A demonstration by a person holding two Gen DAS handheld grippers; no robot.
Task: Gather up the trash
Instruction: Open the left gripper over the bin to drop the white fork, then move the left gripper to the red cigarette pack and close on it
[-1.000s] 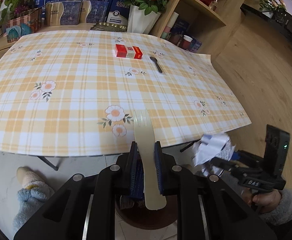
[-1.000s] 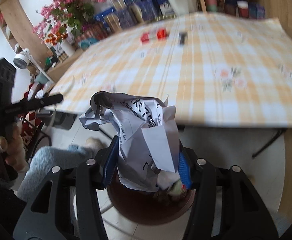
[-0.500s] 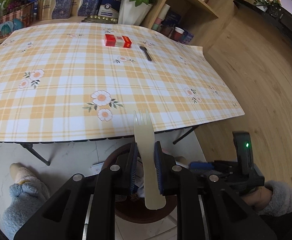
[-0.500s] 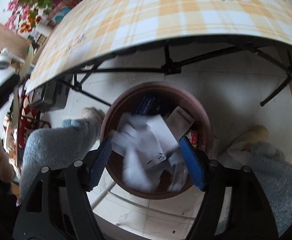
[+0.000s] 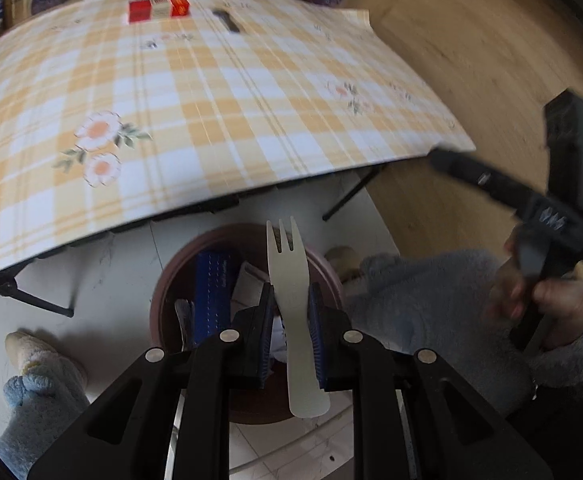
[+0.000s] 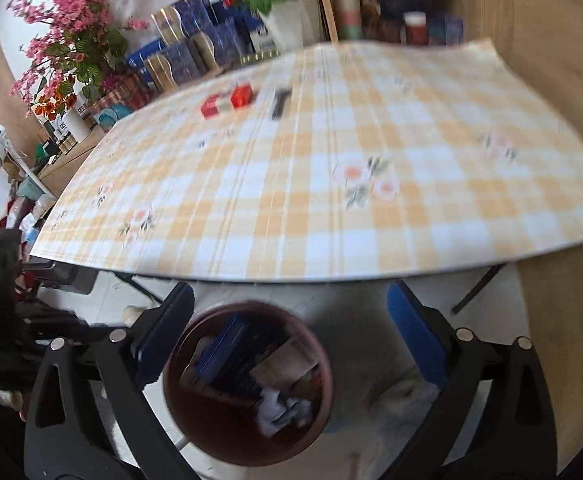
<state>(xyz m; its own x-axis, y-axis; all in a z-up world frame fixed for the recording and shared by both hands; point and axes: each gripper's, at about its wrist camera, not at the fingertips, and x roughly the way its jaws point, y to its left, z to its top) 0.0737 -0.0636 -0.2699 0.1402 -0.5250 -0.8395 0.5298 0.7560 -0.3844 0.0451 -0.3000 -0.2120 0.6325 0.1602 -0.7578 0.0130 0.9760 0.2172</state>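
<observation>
My left gripper [image 5: 290,306] is shut on a pale disposable fork [image 5: 291,300], tines forward, held over the brown round trash bin [image 5: 159,300] on the floor. My right gripper [image 6: 291,312] is opening, its blue pads wide apart with nothing between them, above the same bin [image 6: 179,420]. Crumpled white paper [image 6: 283,412] lies inside the bin beside a dark blue box [image 6: 223,344]. A red and white pack [image 5: 158,9] and a small dark object [image 5: 227,21] lie at the far side of the checked table [image 5: 211,100].
The person's grey fleece sleeve [image 5: 431,300] and hand hold the right gripper's handle at the right of the left wrist view. Slippered feet [image 5: 35,384] stand by the bin. Black table legs [image 5: 19,292] cross under the tabletop. Boxes, flowers [image 6: 71,44] and shelves line the back.
The crumpled paper left my right gripper and fell into the bin; its jaws spread wide and it tilted back up toward the table. My left gripper moved down over the bin with the fork.
</observation>
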